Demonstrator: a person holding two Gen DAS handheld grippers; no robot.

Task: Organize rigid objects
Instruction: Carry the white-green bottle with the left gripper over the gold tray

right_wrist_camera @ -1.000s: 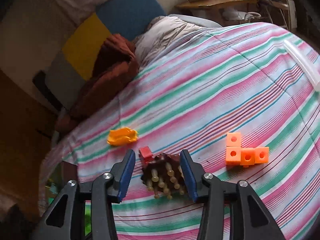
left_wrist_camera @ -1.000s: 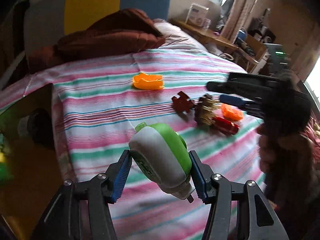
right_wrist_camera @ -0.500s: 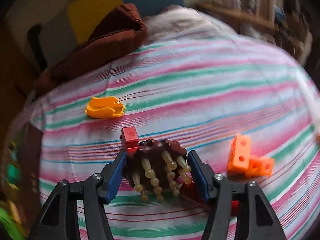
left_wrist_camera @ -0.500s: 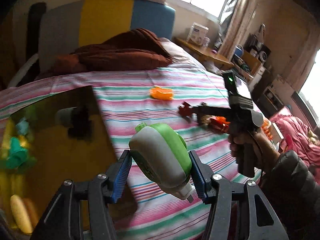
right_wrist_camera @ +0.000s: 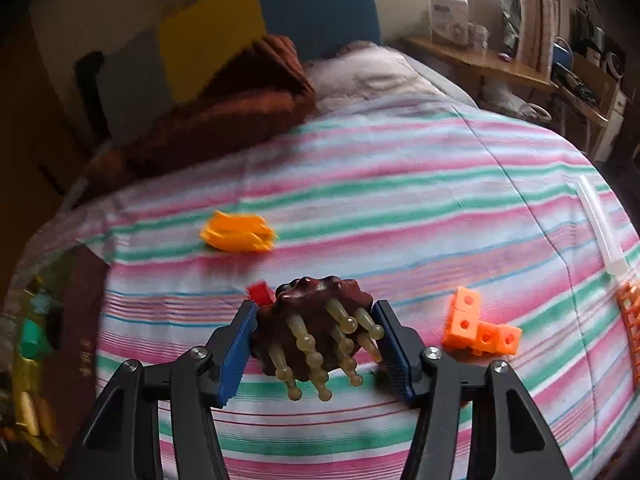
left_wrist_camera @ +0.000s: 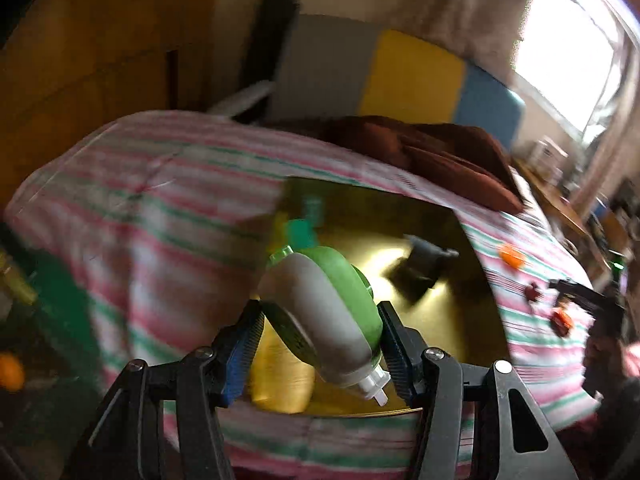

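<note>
A green-and-white bottle [left_wrist_camera: 320, 312] is clamped between the left gripper's [left_wrist_camera: 320, 344] jaws, nozzle tilted down, above a shiny gold tray [left_wrist_camera: 460, 240] on the striped bed; beyond the jaws the tray holds a dark block [left_wrist_camera: 424, 270] and teal pieces [left_wrist_camera: 302, 232]. The right gripper's [right_wrist_camera: 316, 344] jaws grip a brown pegged toy [right_wrist_camera: 312, 320]; orange cubes [right_wrist_camera: 480, 330] lie right of them.

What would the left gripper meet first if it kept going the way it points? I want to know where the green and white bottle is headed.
Probably the shiny gold box on the striped bedspread: the left gripper, shut on the green and white bottle, points down into it. The picture is blurred, so depth is uncertain.
</note>
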